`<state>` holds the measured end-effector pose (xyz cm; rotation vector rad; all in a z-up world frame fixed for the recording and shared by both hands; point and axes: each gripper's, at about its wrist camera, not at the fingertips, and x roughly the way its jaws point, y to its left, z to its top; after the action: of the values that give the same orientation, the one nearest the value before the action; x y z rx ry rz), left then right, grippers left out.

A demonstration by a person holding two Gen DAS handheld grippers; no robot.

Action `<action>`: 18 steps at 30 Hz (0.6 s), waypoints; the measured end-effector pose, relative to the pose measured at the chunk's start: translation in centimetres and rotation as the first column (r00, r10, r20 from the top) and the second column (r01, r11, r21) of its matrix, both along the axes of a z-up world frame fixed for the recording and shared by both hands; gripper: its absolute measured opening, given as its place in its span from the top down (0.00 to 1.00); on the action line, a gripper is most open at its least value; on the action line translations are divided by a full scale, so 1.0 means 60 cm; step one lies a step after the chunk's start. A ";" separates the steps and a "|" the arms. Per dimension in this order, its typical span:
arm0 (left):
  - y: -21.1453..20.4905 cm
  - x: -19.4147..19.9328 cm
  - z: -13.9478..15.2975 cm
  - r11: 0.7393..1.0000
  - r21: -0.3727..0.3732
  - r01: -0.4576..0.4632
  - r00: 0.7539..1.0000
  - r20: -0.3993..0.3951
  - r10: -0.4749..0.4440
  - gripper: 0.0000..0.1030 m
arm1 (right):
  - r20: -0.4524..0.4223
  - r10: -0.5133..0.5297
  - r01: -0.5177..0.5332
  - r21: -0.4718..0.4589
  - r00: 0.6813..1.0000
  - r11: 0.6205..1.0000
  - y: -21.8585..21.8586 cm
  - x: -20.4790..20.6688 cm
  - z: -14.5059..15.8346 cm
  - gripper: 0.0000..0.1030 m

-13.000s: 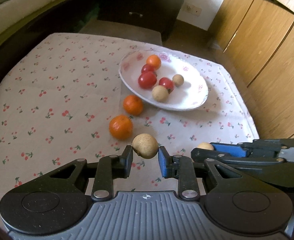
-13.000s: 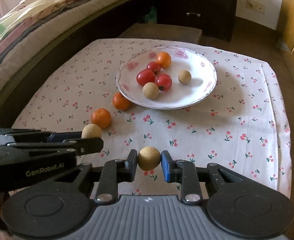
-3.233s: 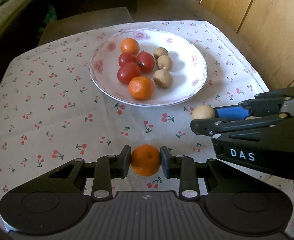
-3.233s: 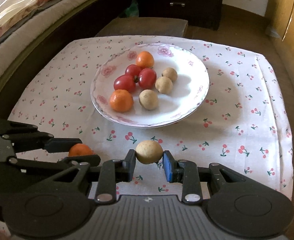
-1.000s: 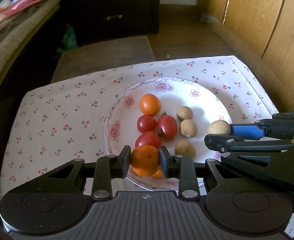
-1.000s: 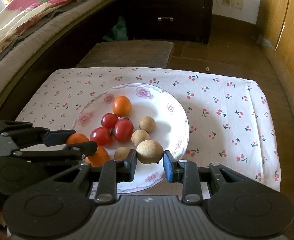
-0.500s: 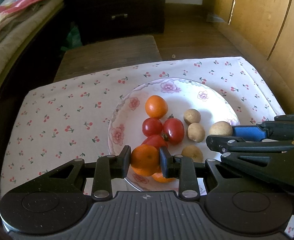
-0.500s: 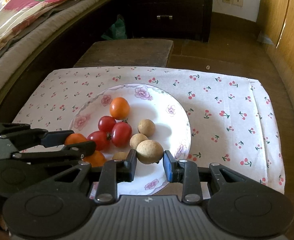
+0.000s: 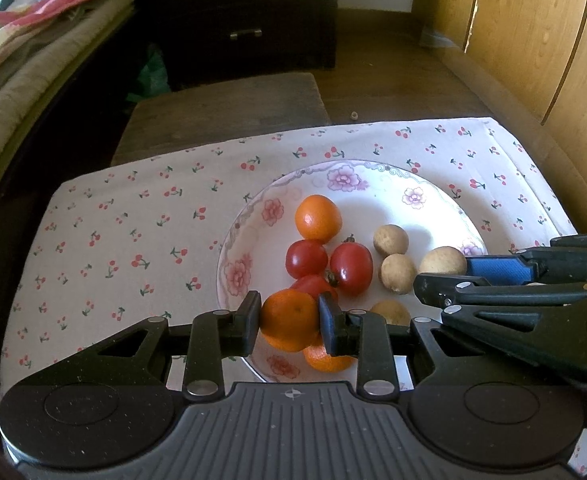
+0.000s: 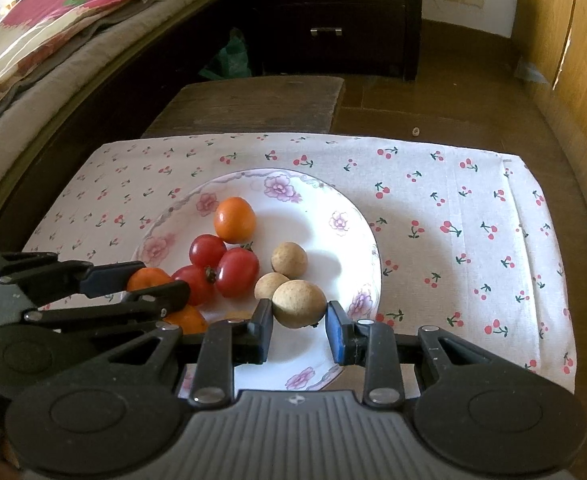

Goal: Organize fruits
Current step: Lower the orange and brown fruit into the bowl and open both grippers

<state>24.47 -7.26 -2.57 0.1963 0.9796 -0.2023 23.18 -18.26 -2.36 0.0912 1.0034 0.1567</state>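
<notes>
A white flowered plate sits on the cherry-print cloth. It holds two oranges, three red tomatoes and three small brown fruits. My left gripper is shut on an orange just above the plate's near left rim, over another orange. My right gripper is shut on a brown fruit above the plate's near side, beside the other brown fruits. Each view shows the other gripper from the side, still holding its fruit.
The cloth covers a low table; its edges drop off at the far side and right. Behind stand a low wooden bench and a dark drawer cabinet. A bed runs along the left and wooden cupboard doors along the right.
Both grippers have crept slightly over the plate's near side, each still gripping its fruit. Several seconds ago they held these fruits over the bare cloth.
</notes>
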 end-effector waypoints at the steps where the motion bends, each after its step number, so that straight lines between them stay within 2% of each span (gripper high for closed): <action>1: 0.000 0.000 0.000 1.000 0.000 -0.002 1.000 0.000 0.002 0.63 | 0.001 -0.002 0.002 0.000 1.000 1.000 0.000 0.000 0.000 0.69; 18: -0.003 0.004 -0.002 1.000 0.017 -0.016 1.000 0.012 0.015 0.53 | -0.016 -0.024 0.024 0.009 1.000 1.000 -0.003 0.005 -0.006 0.69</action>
<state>24.71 -7.41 -2.68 0.2050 0.9715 -0.1787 23.50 -18.42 -2.75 0.1127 1.0174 0.1391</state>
